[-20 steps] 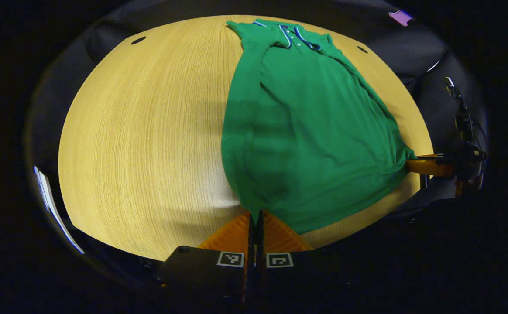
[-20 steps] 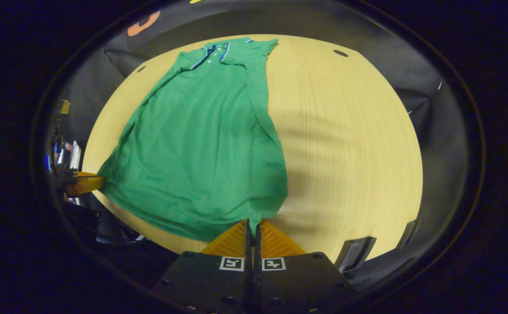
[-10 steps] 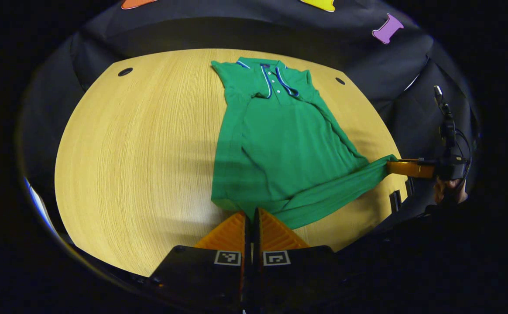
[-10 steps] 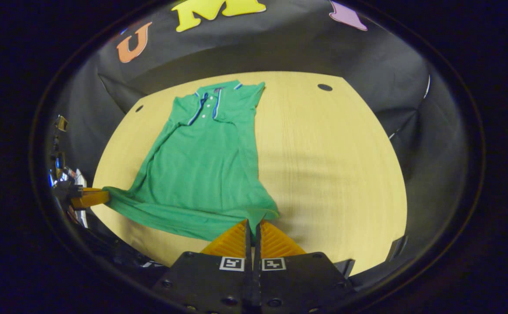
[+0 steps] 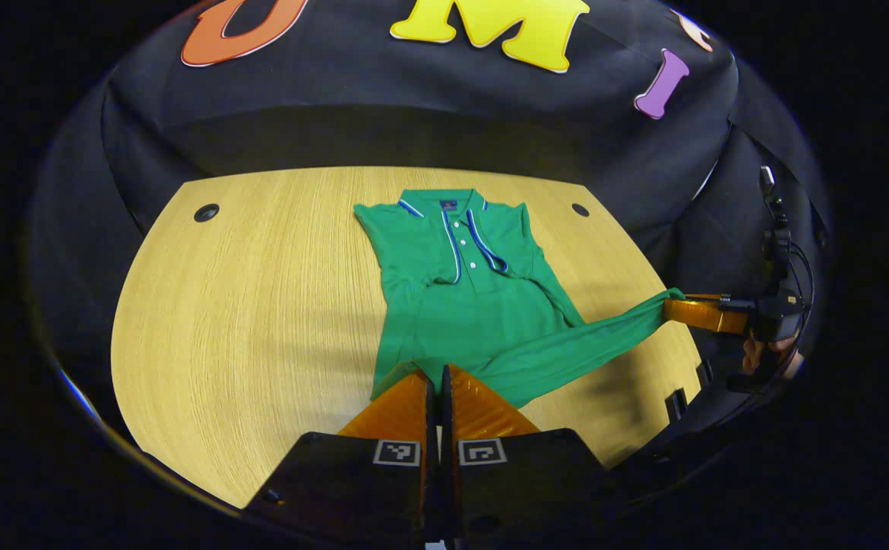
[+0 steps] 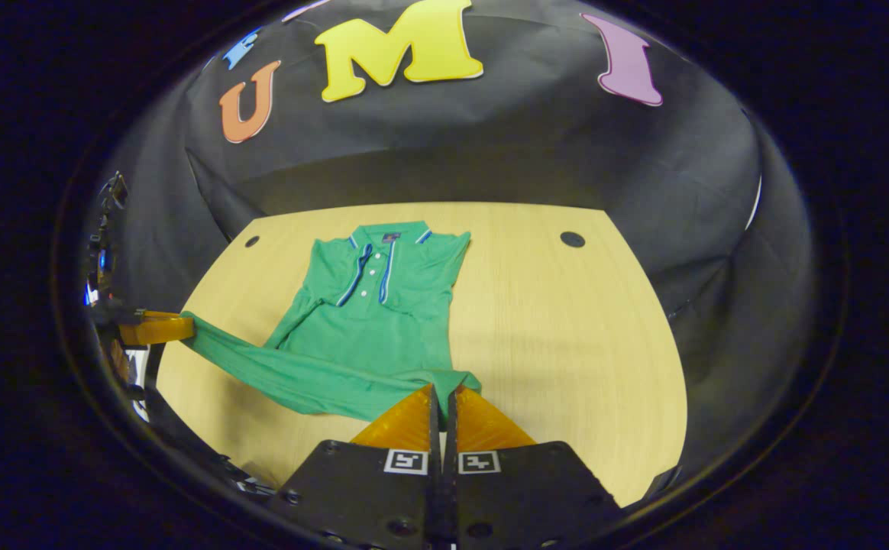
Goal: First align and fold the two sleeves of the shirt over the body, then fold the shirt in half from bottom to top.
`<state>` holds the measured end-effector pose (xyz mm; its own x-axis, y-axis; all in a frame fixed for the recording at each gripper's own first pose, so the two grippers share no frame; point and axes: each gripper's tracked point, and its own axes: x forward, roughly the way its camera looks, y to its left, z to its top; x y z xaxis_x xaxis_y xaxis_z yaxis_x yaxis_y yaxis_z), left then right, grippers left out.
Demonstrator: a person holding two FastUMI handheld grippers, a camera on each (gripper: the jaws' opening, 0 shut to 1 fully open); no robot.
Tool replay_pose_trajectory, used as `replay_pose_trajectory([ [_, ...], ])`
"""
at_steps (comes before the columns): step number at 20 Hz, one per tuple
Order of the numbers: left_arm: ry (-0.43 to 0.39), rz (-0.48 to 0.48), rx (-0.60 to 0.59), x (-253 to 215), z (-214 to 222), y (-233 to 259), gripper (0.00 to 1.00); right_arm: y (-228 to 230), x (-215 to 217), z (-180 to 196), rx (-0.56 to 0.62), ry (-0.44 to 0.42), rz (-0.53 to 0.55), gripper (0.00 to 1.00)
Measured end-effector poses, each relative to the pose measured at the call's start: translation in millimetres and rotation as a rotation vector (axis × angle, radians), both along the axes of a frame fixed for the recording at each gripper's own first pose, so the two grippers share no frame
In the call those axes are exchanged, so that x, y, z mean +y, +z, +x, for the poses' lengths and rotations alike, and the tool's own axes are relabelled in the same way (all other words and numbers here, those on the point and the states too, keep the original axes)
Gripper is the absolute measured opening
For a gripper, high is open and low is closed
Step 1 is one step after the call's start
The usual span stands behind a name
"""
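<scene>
A green polo shirt (image 5: 483,313) lies on the wooden table (image 5: 261,305), collar at the far end, sleeves folded in over the body. My left gripper (image 5: 438,370) is shut on one corner of the bottom hem, raised off the table. In the left gripper view my right gripper (image 5: 674,309) pinches the other hem corner at the right. The hem stretches between them as a taut band above the lower body. In the right gripper view the shirt (image 6: 372,305) runs from my right gripper (image 6: 444,388), shut on its corner, to the left gripper (image 6: 185,327) at the left.
Two round cable holes (image 5: 205,212) (image 5: 580,209) sit near the table's far corners. A hand (image 5: 769,355) holds the right gripper beyond the table's right edge. Bare wood (image 6: 567,344) lies on both sides of the shirt.
Both grippers have lifted the bottom hem off the table and carried it toward the collar. The lower half of the shirt now doubles over itself.
</scene>
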<state>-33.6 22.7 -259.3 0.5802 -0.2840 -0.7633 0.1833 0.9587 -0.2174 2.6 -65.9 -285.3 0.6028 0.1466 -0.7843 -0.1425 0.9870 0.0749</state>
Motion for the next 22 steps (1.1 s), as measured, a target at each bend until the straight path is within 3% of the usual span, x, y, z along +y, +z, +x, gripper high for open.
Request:
replay_pose_trajectory([
  [5,0.074,-0.005,-0.070,7.6,52.2,16.1,0.06,24.3,5.7,59.0,-0.095,0.011,-0.014,0.00],
  [10,0.146,-0.021,-0.117,17.0,104.1,24.5,0.05,27.4,11.2,106.3,-0.114,-0.006,0.008,0.00],
  [16,0.152,0.035,-0.180,28.7,167.3,25.4,0.05,37.2,17.2,173.7,-0.157,-0.018,0.035,0.00],
  [22,0.122,0.116,-0.240,34.4,220.8,10.0,0.05,18.8,28.2,239.5,-0.162,0.000,0.029,0.00],
])
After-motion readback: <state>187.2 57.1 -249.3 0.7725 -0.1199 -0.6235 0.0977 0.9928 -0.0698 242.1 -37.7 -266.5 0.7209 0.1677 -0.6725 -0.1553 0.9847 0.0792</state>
